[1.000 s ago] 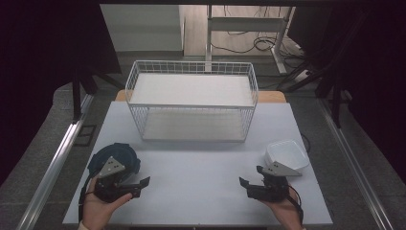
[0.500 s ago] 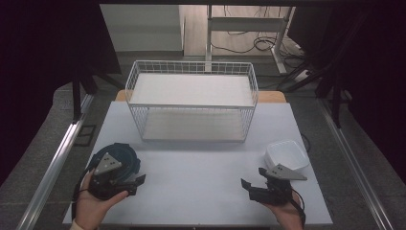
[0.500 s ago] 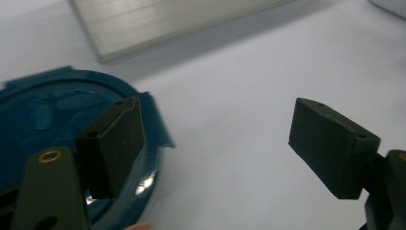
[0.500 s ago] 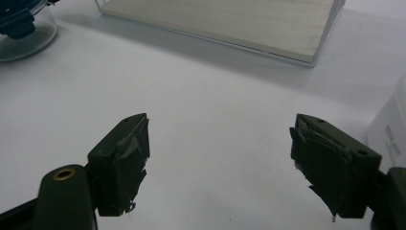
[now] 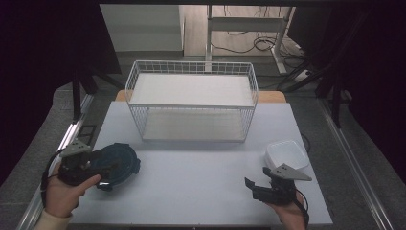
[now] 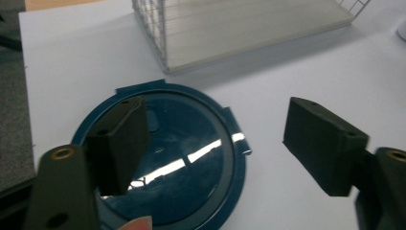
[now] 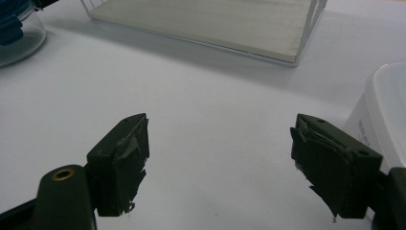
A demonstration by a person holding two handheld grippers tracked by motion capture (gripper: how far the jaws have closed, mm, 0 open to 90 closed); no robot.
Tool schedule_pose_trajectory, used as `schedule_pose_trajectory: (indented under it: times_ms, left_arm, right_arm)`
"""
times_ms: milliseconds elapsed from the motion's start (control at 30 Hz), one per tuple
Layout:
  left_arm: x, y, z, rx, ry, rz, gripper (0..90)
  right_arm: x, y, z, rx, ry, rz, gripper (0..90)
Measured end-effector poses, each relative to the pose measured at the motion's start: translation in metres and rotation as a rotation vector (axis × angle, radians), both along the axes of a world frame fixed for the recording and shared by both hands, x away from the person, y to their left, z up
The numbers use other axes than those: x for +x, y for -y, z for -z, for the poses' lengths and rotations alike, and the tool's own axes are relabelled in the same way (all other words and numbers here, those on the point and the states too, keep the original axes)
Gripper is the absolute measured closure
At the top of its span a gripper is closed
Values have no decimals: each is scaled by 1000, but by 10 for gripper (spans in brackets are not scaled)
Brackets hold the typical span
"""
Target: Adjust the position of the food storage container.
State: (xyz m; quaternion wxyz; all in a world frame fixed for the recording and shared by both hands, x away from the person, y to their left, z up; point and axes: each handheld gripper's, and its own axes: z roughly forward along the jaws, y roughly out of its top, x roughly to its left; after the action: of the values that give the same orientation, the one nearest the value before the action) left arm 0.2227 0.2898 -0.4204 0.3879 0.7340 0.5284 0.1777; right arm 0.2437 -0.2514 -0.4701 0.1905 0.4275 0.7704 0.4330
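A round dark-blue lid covers a glass container near the table's front left. My left gripper is open just above it. In the left gripper view one jaw hangs over the lid and the other over bare table to its right. A white plastic tub sits at the front right. My right gripper stands open just in front of and left of the tub. Nothing lies between the right gripper's jaws, whose pads are frayed.
A white wire rack with two shelves stands across the back middle of the white table. Its lower shelf lies ahead of both grippers. Dark floor and black curtains surround the table.
My left gripper has drawn back to the left, so more of the blue lid shows. The right gripper has barely moved.
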Motion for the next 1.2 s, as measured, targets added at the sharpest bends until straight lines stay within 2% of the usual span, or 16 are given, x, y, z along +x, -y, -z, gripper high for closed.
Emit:
schedule_pose_trajectory:
  times_ms: [133,233,267,333,400,500,533,767,933,1000,1133,1200]
  left_arm:
    - [5,-16,2,-7,-35,-18,372]
    - [8,-20,3,4,-50,-32,475]
    - [12,-27,7,25,-63,-56,516]
    - [15,-32,9,30,-75,-72,567]
    - [20,-43,17,19,-93,-101,596]
    - [23,-50,22,19,-101,-118,629]
    - [26,-57,26,17,-122,-125,660]
    - [38,-75,41,30,-186,-144,837]
    - [44,-86,49,61,-219,-175,895]
    - [44,-87,51,62,-227,-176,900]
    - [45,-90,64,50,-273,-169,900]
    - [45,-90,67,49,-276,-168,900]
  right_arm:
    - [0,0,-1,-8,3,-4,200]
    - [0,2,-1,-3,4,0,200]
    - [0,2,-2,-4,4,1,200]
    - [0,2,-2,-4,5,1,200]
    - [0,2,-1,-8,5,-1,200]
    - [0,1,0,-14,-1,0,199]
    - [-1,0,0,-18,0,-3,198]
    - [-1,-2,2,-31,-5,-6,196]
    - [-1,-3,2,-35,-7,-4,194]
    - [-1,-3,2,-33,-7,-5,194]
    - [-1,-3,3,-38,-7,-1,194]
    - [-1,-3,3,-40,-9,0,194]
